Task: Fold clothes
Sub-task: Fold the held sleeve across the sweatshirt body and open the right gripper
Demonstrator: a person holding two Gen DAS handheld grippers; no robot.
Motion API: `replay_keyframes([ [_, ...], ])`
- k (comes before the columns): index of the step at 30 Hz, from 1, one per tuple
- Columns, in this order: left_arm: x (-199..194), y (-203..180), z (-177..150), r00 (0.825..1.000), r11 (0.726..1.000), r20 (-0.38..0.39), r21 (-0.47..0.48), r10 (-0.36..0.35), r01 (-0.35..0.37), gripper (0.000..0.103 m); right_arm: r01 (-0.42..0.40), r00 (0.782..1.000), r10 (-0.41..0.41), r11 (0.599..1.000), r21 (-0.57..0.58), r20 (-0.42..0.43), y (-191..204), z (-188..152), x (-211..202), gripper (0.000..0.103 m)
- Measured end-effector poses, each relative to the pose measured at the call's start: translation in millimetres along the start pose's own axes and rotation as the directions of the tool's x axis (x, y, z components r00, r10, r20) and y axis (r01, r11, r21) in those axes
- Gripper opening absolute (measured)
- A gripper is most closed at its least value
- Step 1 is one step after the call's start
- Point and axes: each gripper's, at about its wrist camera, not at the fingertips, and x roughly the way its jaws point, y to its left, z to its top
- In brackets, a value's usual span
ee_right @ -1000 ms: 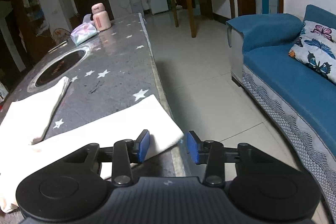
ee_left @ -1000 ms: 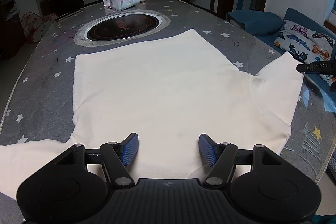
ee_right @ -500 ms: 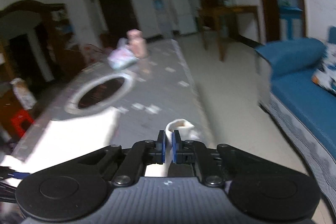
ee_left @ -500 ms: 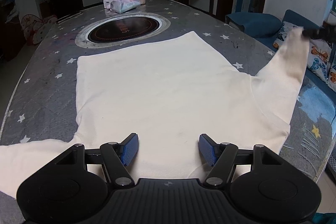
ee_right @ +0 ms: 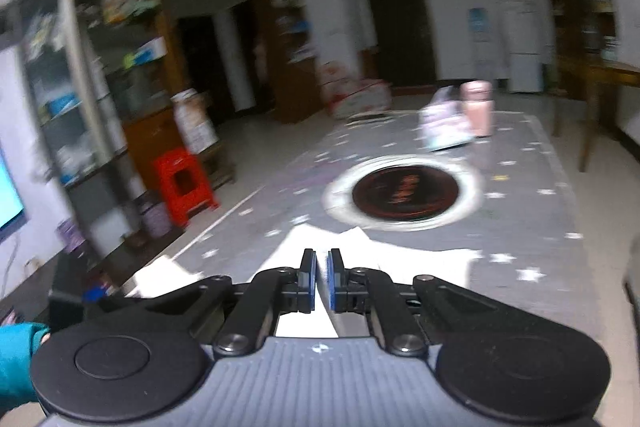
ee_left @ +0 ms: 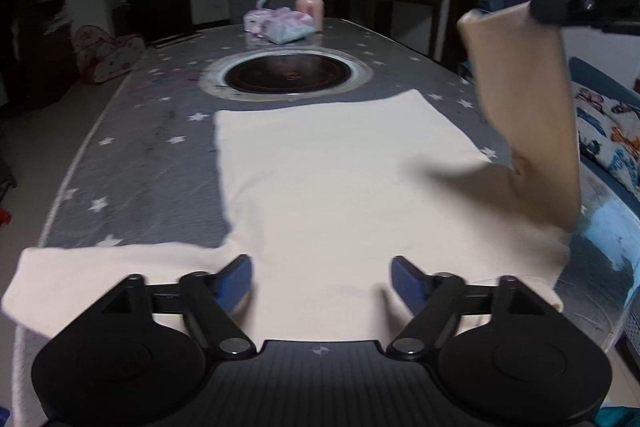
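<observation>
**A:** So the left gripper [ee_left: 322, 273] is sitting with its blue fingers [ee_left: 236, 277] spread wide, hovering low over the near edge of the cream shirt [ee_left: 332, 195], not pinching anything.

**B:** And the right gripper [ee_right: 321, 279]?

**A:** Its pads are squeezed nearly together on a thin bit of the shirt's sleeve [ee_left: 528, 107]. From the left camera that sleeve is hanging up in the air off the right side, with the right gripper [ee_left: 560, 11] clamping its top corner.

**B:** Where's the rest of it lying?

**A:** Flat on the grey star-patterned table [ee_left: 140, 155], other sleeve [ee_left: 100, 275] stretching off to the left. Round cooktop [ee_left: 290, 77] is sitting just beyond the hem, pink bottle [ee_left: 310, 5] and tissue pack [ee_left: 280, 27] at the far end.
</observation>
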Motion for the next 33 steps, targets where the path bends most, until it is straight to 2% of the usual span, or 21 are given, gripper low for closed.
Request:
replay_keyframes([
  [1, -3, 3, -2, 1.0, 1.0, 0.007, -0.007, 0.012, -0.012, 0.093, -0.023, 1.0, 0.023, 1.0, -0.013, -0.015, 10, -1, 9, 0.005],
  [5, -14, 17, -8, 0.999, 0.999, 0.022, -0.037, 0.037, -0.036, 0.102, -0.099, 0.991, 0.094, 0.993, -0.056, -0.094, 44, -12, 47, 0.005],
  [11, -21, 33, -14, 0.999, 0.994, 0.018, -0.095, 0.05, -0.048, 0.103, -0.158, 0.966, 0.135, 0.983, -0.089, -0.222, 72, -39, 91, 0.006],
  [14, -20, 39, -14, 0.999, 0.991, 0.003, -0.123, 0.047, -0.047, 0.103, -0.181, 0.956, 0.153, 0.979, -0.091, -0.252, 80, -49, 97, 0.012],
  [16, -20, 40, -13, 0.999, 0.991, 0.0, -0.129, 0.042, -0.041, 0.103, -0.187, 0.953, 0.157, 0.978, -0.093, -0.258, 81, -53, 96, 0.023],
  [18, -21, 38, -12, 0.999, 0.992, 0.007, -0.115, 0.048, -0.047, 0.103, -0.187, 0.954, 0.157, 0.978, -0.096, -0.256, 78, -54, 92, 0.024],
  [21, -20, 34, -10, 0.999, 0.994, 0.014, -0.103, 0.038, -0.036, 0.103, -0.151, 0.965, 0.122, 0.982, -0.11, -0.232, 61, -53, 77, 0.033],
  [23, -19, 30, -9, 1.0, 0.995, 0.02, -0.093, 0.024, -0.022, 0.103, -0.092, 0.974, 0.056, 0.983, -0.156, -0.219, 51, -58, 62, 0.035],
  [25, -16, 21, -7, 0.999, 0.998, 0.029, -0.061, 0.015, -0.013, 0.103, -0.032, 0.976, -0.01, 0.981, -0.189, -0.218, 41, -68, 49, 0.046],
  [27, -12, 12, -5, 0.999, 1.0, 0.034, -0.029, 0.003, -0.002, 0.101, 0.033, 0.972, -0.076, 0.981, -0.193, -0.223, 25, -80, 33, 0.048],
  [29, -6, 6, -1, 1.0, 1.0, 0.026, -0.011, -0.016, 0.016, 0.094, 0.087, 0.964, -0.13, 0.978, -0.189, -0.23, 12, -93, 20, 0.049],
  [33, 8, -4, 5, 1.0, 1.0, 0.011, 0.013, -0.028, 0.027, 0.088, 0.15, 0.953, -0.181, 0.979, -0.14, -0.241, -12, -109, 2, 0.049],
])
